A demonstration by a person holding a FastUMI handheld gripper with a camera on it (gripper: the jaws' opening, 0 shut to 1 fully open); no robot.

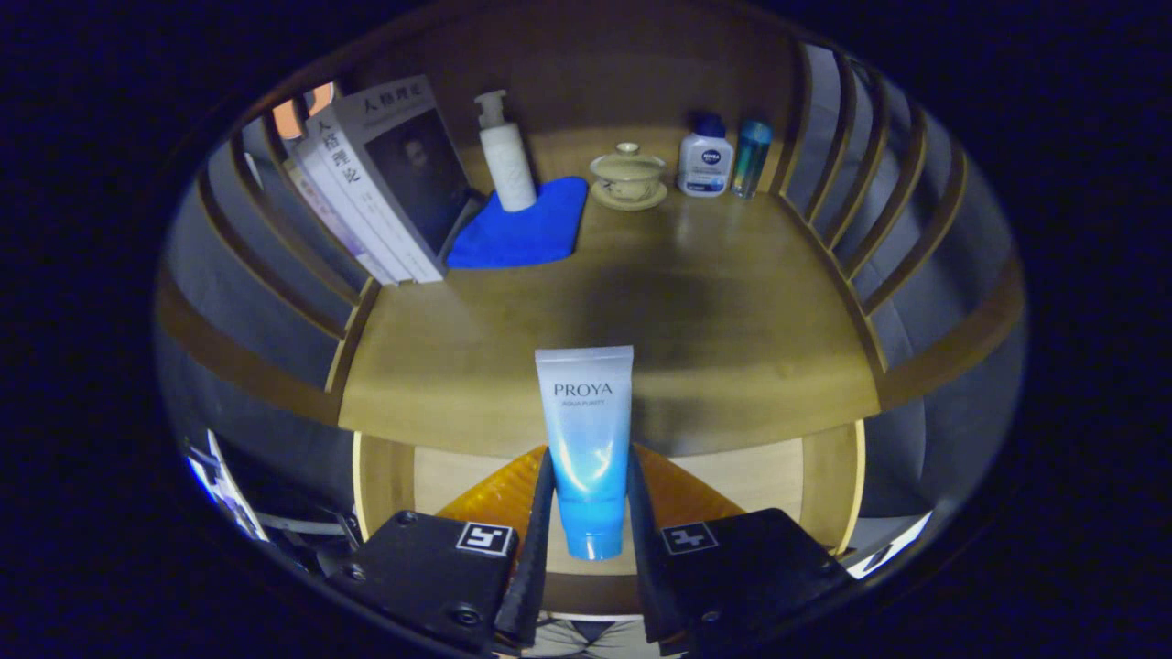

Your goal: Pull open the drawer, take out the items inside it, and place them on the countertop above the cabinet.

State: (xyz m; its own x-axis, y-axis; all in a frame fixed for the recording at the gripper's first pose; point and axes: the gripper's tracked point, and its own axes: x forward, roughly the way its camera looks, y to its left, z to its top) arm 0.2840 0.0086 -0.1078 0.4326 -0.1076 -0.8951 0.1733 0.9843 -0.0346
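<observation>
Tube (586, 439) between fingers (534, 540), above open drawer (732, 476).

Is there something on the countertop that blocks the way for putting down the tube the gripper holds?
Nothing visible blocks it. The gripper is shut on the tube, and the countertop just ahead is bare; the books, blue cloth and bottles stand far back.

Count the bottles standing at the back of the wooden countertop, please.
3: a white pump bottle on the blue cloth, and a white blue-capped bottle beside a slim teal bottle, right of the lidded ceramic cup. Books may hide others.
</observation>
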